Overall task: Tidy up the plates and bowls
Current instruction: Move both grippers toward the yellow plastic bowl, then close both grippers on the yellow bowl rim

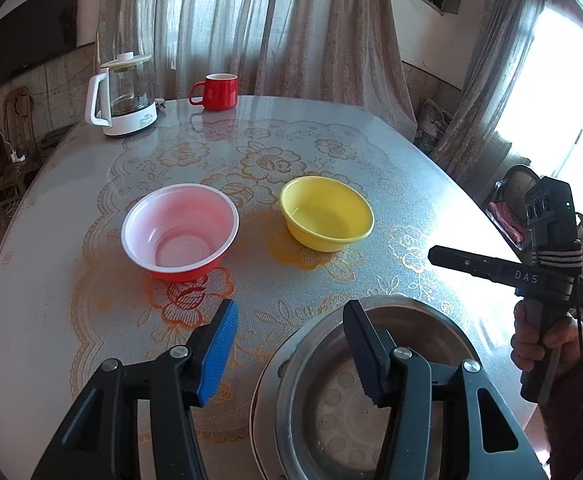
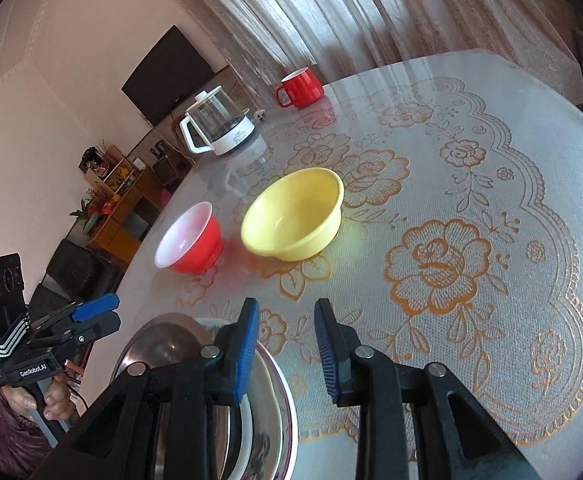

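Left wrist view: left tool (image 1: 291, 324) hovering with fingers apart over the near edge of the surface (image 1: 391, 152), one finger above the steel plate (image 1: 423, 320) stacked there. Red bowl (image 1: 180, 232) and yellow bowl (image 1: 326, 212) sitting side by side mid-surface, apart. Kettle (image 1: 121, 94) and red mug (image 1: 216, 91) standing at the far edge. Right tool (image 1: 467, 266) showing at right, gap not readable here.

Right wrist view: right tool (image 2: 287, 316) hanging with fingers apart beside the plate stack (image 2: 279, 408); left tool (image 2: 103, 312) looking spread.
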Demonstrator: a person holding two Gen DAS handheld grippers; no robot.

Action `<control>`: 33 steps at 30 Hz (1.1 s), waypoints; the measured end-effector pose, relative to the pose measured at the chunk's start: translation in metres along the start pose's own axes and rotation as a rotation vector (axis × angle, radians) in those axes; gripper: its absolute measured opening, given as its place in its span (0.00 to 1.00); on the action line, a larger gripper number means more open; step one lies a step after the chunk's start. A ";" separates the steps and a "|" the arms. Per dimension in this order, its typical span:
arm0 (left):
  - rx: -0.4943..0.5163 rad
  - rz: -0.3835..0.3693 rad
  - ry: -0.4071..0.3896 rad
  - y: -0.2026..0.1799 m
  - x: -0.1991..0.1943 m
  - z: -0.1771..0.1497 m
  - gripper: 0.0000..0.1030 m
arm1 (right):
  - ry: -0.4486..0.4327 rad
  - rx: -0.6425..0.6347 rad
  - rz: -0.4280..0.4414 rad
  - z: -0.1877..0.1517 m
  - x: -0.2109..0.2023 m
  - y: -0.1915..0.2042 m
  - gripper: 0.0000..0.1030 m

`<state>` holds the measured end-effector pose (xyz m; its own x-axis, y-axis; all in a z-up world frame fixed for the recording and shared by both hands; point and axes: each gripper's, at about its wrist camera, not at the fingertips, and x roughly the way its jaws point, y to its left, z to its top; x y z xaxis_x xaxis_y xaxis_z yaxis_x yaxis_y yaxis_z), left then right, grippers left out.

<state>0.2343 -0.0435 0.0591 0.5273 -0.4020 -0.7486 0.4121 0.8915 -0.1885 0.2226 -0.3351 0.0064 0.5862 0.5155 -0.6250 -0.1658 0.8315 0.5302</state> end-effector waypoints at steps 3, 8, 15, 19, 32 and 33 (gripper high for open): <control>0.003 -0.022 0.009 -0.002 0.013 0.020 0.45 | -0.006 0.009 -0.003 0.013 0.011 -0.005 0.26; 0.006 -0.074 0.058 -0.005 0.045 0.049 0.35 | -0.005 0.020 -0.015 0.032 0.031 -0.013 0.26; -0.060 -0.065 0.114 0.005 0.092 0.076 0.36 | -0.005 0.043 -0.030 0.055 0.055 -0.018 0.26; -0.072 -0.060 0.133 0.005 0.111 0.088 0.37 | 0.001 0.057 -0.054 0.062 0.068 -0.022 0.26; 0.001 0.032 0.208 -0.001 0.155 0.096 0.26 | 0.020 0.089 -0.079 0.059 0.082 -0.031 0.12; 0.010 0.036 0.209 -0.002 0.155 0.096 0.21 | 0.017 0.092 -0.087 0.059 0.081 -0.031 0.12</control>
<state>0.3865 -0.1272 0.0041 0.3762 -0.3170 -0.8706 0.4036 0.9019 -0.1540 0.3219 -0.3313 -0.0269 0.5815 0.4465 -0.6801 -0.0412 0.8510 0.5235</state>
